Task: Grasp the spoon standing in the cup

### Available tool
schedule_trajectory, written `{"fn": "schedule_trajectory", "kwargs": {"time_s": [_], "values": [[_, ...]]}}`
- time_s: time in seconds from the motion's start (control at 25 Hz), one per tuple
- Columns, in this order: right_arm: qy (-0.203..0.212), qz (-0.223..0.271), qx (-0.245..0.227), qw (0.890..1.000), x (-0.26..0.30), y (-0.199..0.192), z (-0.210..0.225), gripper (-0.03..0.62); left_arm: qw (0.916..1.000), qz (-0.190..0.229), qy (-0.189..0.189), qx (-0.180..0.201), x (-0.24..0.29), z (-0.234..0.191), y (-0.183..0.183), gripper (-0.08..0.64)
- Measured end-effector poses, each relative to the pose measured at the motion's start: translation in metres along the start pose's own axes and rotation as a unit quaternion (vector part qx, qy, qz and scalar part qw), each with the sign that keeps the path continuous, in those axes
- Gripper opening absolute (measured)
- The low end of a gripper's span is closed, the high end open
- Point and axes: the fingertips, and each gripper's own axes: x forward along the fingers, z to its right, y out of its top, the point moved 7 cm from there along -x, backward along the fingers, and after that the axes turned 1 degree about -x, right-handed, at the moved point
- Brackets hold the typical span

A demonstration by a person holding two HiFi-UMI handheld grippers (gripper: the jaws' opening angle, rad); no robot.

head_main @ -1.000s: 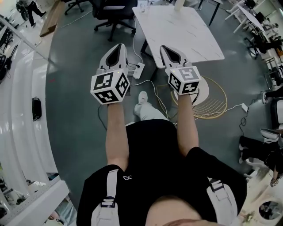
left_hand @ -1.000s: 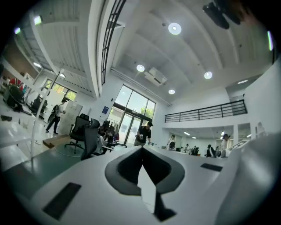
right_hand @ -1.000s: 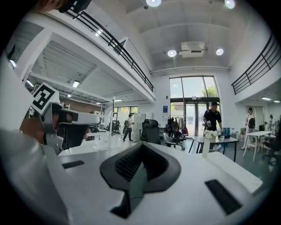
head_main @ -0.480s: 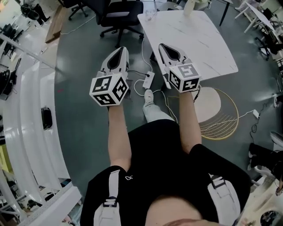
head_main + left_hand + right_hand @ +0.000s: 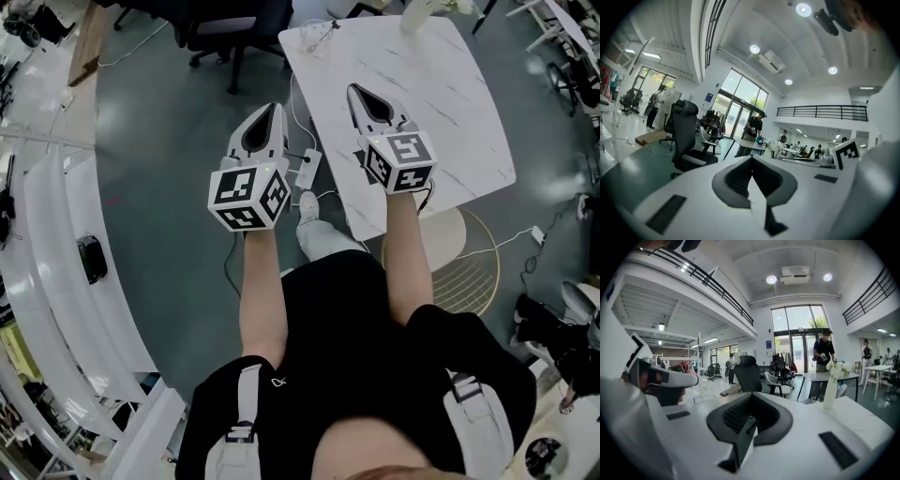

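No cup and no spoon show in any view. The person holds both grippers out in front at chest height, side by side. My left gripper (image 5: 272, 111) hangs over the grey floor, jaws shut and empty; the left gripper view (image 5: 752, 161) shows its tips meeting. My right gripper (image 5: 357, 92) is over the near left part of the white marble table (image 5: 459, 112), also shut with nothing between its jaws (image 5: 751, 400). A white vase with flowers (image 5: 418, 13) stands at the table's far edge and appears ahead to the right in the right gripper view (image 5: 829, 389).
A black office chair (image 5: 225, 26) stands beyond the table's left corner. A power strip with cables (image 5: 306, 169) lies on the floor between the grippers. A round gold wire stool (image 5: 461, 267) sits under the table's near edge. A white curved counter (image 5: 56, 272) runs along the left.
The person has stepped toward the table: it has come closer and now lies under the right gripper. Both grippers keep their pose and stay shut.
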Motion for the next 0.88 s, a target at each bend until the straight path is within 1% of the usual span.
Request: {"fn": "schedule_trajectory", "kwargs": {"time_s": [0.12, 0.24, 0.4, 0.48, 0.64, 0.8, 0.88], "values": [[-0.009, -0.020, 0.016, 1.000, 0.025, -0.015, 0.030, 0.006, 0.9994, -0.029, 0.005, 0.016, 0.037, -0.002, -0.010, 0.015], [-0.022, -0.042, 0.032, 0.998, 0.053, -0.034, 0.054, 0.006, 0.9984, -0.055, 0.007, 0.012, 0.067, -0.011, -0.023, 0.015], [-0.012, -0.055, 0.054, 0.997, 0.077, -0.056, 0.053, 0.006, 0.9960, -0.086, 0.023, 0.001, 0.082, -0.034, -0.037, 0.015], [-0.009, -0.056, 0.067, 0.996, 0.079, -0.063, 0.053, 0.006, 0.9949, -0.098, 0.023, 0.001, 0.089, -0.038, -0.040, 0.015], [-0.027, -0.064, 0.086, 0.994, 0.080, -0.074, 0.058, 0.006, 0.9929, -0.118, 0.004, 0.012, 0.108, -0.041, -0.043, 0.015], [-0.056, -0.070, 0.094, 0.992, 0.091, -0.084, 0.053, 0.006, 0.9903, -0.134, -0.031, 0.017, 0.129, -0.058, -0.050, 0.015], [-0.075, -0.069, 0.094, 0.990, 0.091, -0.081, 0.062, 0.006, 0.9891, -0.137, -0.051, 0.018, 0.145, -0.056, -0.049, 0.015]]}}
